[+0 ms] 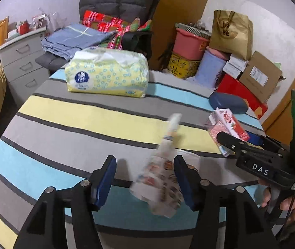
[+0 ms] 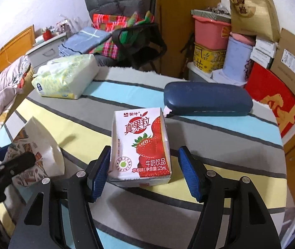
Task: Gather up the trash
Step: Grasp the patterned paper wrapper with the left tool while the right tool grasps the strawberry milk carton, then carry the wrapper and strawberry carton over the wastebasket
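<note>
1. Currently, left gripper [image 1: 145,183] has fingers spread wide; a printed paper bag [image 1: 160,178], blurred, sits between them, and contact is unclear.
2. Right gripper [image 2: 143,174] fingers also wide, bracketing an upright strawberry milk carton [image 2: 140,145] on the striped table [image 2: 81,137]; its left pad [image 2: 99,176] looks just beside the carton.
3. Blue glasses case [image 2: 207,99] lies behind the carton; tissue pack [image 1: 107,74] at the far edge.
</note>
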